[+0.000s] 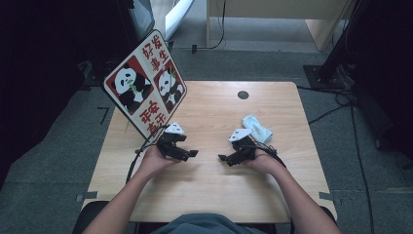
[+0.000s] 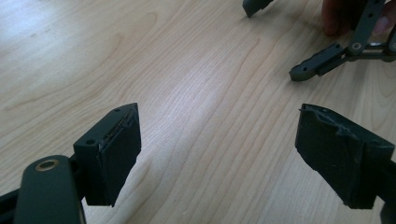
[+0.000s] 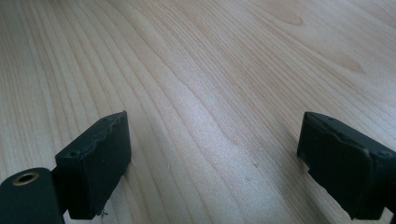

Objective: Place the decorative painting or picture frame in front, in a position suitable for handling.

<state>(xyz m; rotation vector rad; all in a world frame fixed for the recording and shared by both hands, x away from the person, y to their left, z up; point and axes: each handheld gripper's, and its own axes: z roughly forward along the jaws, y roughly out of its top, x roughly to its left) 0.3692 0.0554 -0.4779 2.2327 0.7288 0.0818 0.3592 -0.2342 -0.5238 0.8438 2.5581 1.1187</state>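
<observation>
Left claw (image 1: 193, 154) sits low over the middle of the tabletop (image 1: 214, 190), and I've got its jaws spread wide with nothing between them. In the left gripper view the left claw (image 2: 217, 154) shows bare pale wood grain in the gap, pads worn and a bit ragged on the right-hand side.

Right claw (image 1: 222, 158) faces it from the other side, tips pointing inward, the two claws near each other but apart. Its jaws are spread too, gripping nothing. In the right gripper view the right claw (image 3: 215, 158) frames only wood between the black pads. From the left gripper view I can also see the right claw (image 2: 275, 39) farther off at the top, tips open, with fingers (image 2: 334, 18) of the right hand behind it.

The nearest loose item is a crumpled pale blue cloth (image 1: 257, 127), lying on the tabletop just beyond the right hand (image 1: 265, 161), close to that gripper's body and behind its tips. Neither claw touches it.

Over on the left, a diamond-shaped panda sign (image 1: 145, 83) with red panels and Chinese characters stands tilted at the tabletop's far-left corner, just beyond the left hand (image 1: 155, 161). A dark round grommet hole (image 1: 243, 95) sits near the far edge.
</observation>
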